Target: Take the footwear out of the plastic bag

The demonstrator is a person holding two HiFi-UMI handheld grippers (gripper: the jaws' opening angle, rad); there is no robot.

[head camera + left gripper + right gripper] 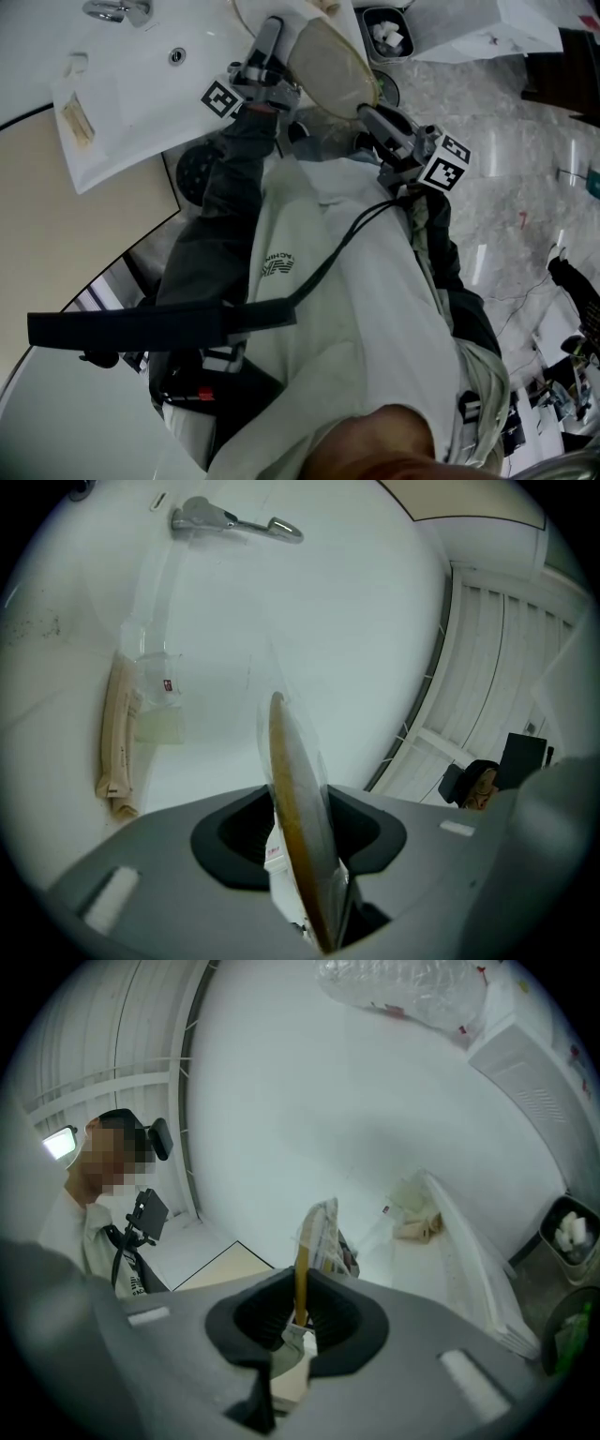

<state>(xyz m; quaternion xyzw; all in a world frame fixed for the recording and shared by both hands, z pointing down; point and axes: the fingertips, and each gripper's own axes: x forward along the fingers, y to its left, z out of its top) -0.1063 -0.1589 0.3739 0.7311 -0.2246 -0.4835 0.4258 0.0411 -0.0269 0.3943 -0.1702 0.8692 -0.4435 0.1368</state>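
Observation:
A flat beige slipper [328,66] in a clear plastic bag hangs between my two grippers over the edge of the white counter. My left gripper [274,36] grips its left end. In the left gripper view the sole [289,771] stands edge-on between the jaws, wrapped in clear film, and the left gripper [302,829] is shut on it. My right gripper [368,112] holds the right end. In the right gripper view the right gripper [300,1312] is shut on the slipper's thin yellow edge [302,1262], with crumpled printed plastic [328,1232] just behind it.
A second bagged beige slipper [117,742] lies on the white basin counter [141,75], below the chrome tap [234,522]. A small bin [386,36] with crumpled paper stands on the marble floor [525,141]. Another clear bag [403,988] lies on the counter.

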